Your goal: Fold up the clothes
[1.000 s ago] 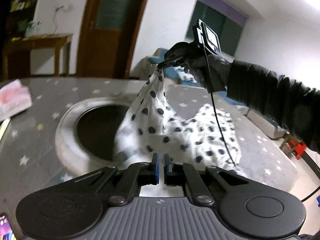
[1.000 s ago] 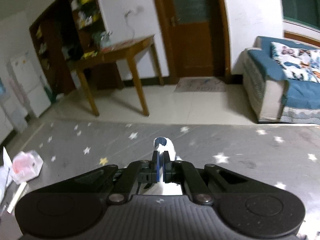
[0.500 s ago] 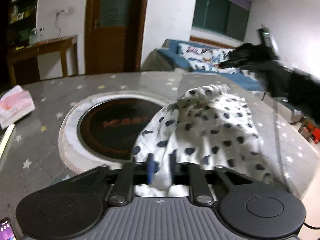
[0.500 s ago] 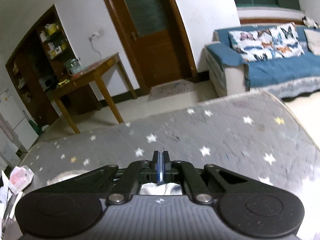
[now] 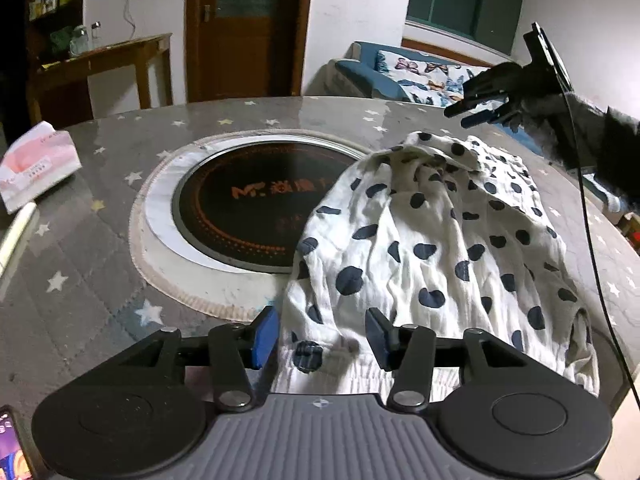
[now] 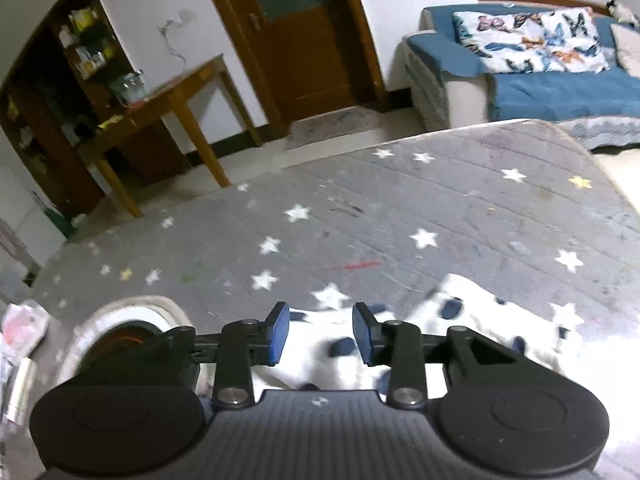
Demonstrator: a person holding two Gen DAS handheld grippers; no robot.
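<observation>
A white garment with dark blue dots lies crumpled on the grey star-patterned table, partly over the round black cooktop. My left gripper hangs over its near hem, jaws opening, cloth below and between the pads but not pinched. The right gripper, in a black-gloved hand, hovers just above the garment's far edge. In the right wrist view that gripper has its jaws opening above the dotted cloth, nothing pinched.
A pink tissue pack and a white stick lie at the table's left. A phone corner shows bottom left. Beyond the table are a wooden side table, a brown door and a blue sofa.
Both grippers held the garment up and shut a second ago. It dropped onto the table, both jaws have opened, and the right hand swung right and down.
</observation>
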